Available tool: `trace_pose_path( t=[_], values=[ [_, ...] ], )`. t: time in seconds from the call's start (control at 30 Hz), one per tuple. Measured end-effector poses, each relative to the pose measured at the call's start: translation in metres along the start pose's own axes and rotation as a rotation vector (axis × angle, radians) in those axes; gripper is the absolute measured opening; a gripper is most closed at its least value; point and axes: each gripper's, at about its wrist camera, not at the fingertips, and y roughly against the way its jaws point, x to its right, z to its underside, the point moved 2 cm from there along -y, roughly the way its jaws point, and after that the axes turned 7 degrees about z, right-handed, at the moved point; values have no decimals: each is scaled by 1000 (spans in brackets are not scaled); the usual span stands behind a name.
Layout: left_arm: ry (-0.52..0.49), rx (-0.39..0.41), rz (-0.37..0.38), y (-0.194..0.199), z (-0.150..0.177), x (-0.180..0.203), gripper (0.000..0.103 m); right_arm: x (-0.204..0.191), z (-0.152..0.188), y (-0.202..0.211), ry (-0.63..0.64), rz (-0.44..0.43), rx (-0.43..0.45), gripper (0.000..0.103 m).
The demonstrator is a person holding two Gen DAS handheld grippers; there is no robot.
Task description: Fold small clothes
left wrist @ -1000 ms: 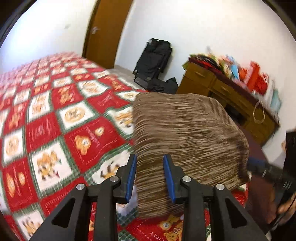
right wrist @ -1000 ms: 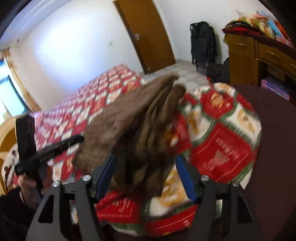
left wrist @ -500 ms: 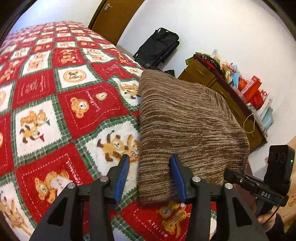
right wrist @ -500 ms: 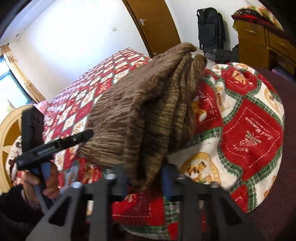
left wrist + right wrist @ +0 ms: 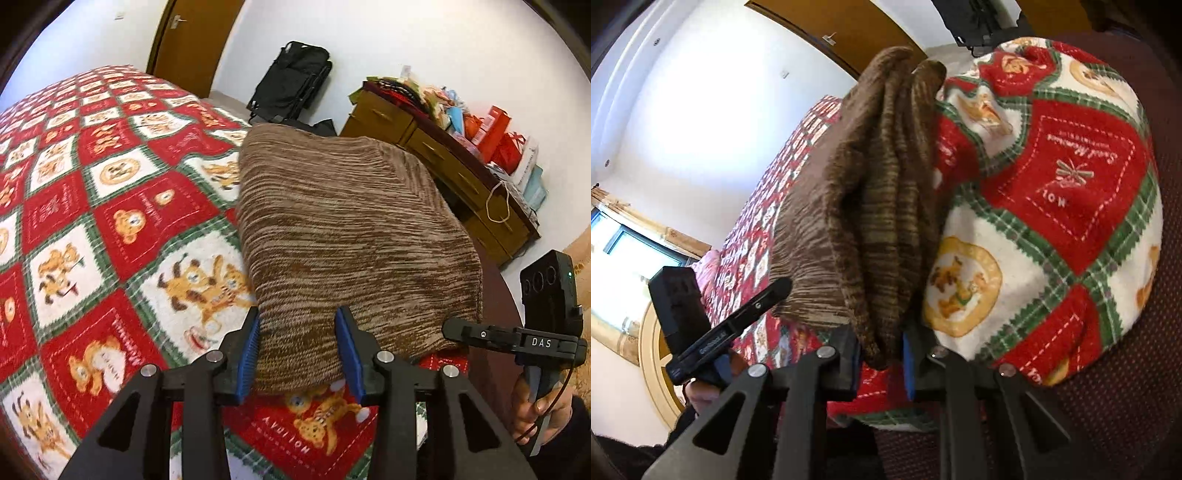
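A folded brown striped knit garment [image 5: 343,229] lies on the red, white and green teddy-bear blanket [image 5: 110,229] near the bed's corner. My left gripper [image 5: 299,350] straddles its near edge with the blue pads [image 5: 248,350] set apart, open. My right gripper [image 5: 881,363] is shut on the stacked folded layers of the garment [image 5: 882,206] at its side edge. The right gripper also shows in the left wrist view [image 5: 517,338], and the left gripper in the right wrist view [image 5: 731,328].
A wooden dresser [image 5: 436,155] piled with boxes and bags stands at the right wall. A black bag [image 5: 295,85] leans by a brown door [image 5: 192,40]. The dark red bed base [image 5: 1108,406] shows under the blanket's corner [image 5: 1071,184].
My right gripper has closed from wide open onto the garment's folded edge. My left gripper has opened wider and sits at the garment's near edge.
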Motion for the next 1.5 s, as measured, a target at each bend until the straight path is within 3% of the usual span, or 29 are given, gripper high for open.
trace_pose_path(
  t=[0.1,0.17,0.27,0.33,0.37,0.53,0.7,0.9,1.03,1.13,1.27,1.5],
  values=[
    [-25,14,-84,10,2,-1,42,-7,-2,2,28,68,2,33],
    [-53,36,-154,19,3,0,42,-14,-2,13,39,109,18,35],
    [-96,55,-286,24,-1,5,42,-27,-8,38,72,177,101,43],
    [-119,72,-334,29,0,13,42,-45,-8,54,111,244,203,70],
    [-124,77,-343,30,-1,14,42,-54,-6,57,132,268,238,77],
    [-177,97,-409,36,9,31,54,-98,0,53,277,403,371,76],
    [-183,117,-522,45,13,41,70,-105,3,45,332,555,462,83],
    [-163,143,-526,55,18,50,73,-100,14,49,332,597,504,88],
    [-160,95,-573,44,24,57,73,-100,22,65,362,621,528,88],
    [-169,83,-557,40,27,71,73,-95,21,85,320,608,558,93],
    [-212,128,-565,49,29,95,73,-96,18,104,280,571,592,93],
    [-230,260,-574,88,30,116,73,-117,30,130,371,629,747,96]
  ],
)
